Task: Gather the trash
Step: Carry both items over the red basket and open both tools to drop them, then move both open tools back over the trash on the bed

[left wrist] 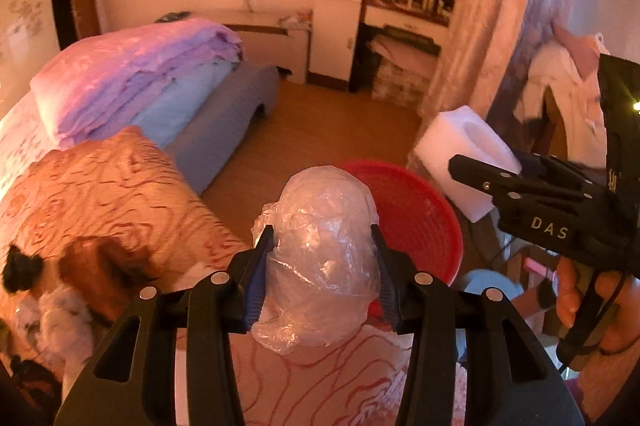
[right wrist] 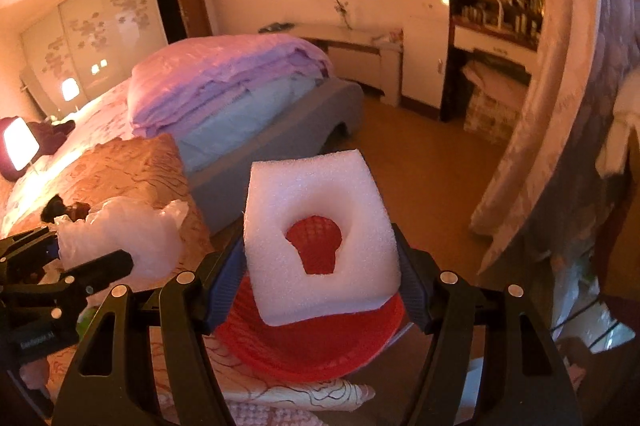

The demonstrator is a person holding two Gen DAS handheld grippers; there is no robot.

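My left gripper (left wrist: 322, 258) is shut on a crumpled clear plastic bag (left wrist: 320, 258), held above the bed's edge just short of a red mesh basket (left wrist: 420, 218). My right gripper (right wrist: 322, 274) is shut on a white foam block (right wrist: 320, 238) with a cut-out hole, through which the red basket (right wrist: 312, 342) shows directly below. In the left wrist view the foam block (left wrist: 460, 153) and the right gripper (left wrist: 492, 169) hang at the right, beyond the basket. In the right wrist view the plastic bag (right wrist: 120, 238) and the left gripper (right wrist: 80, 258) sit at the left.
A bed with an orange patterned cover (left wrist: 100, 193) and folded purple and blue quilts (left wrist: 132, 81) fills the left. Wooden floor (left wrist: 320, 121) lies beyond the basket. A curtain (right wrist: 532, 129) hangs at the right. A dresser (right wrist: 492, 37) stands at the far wall.
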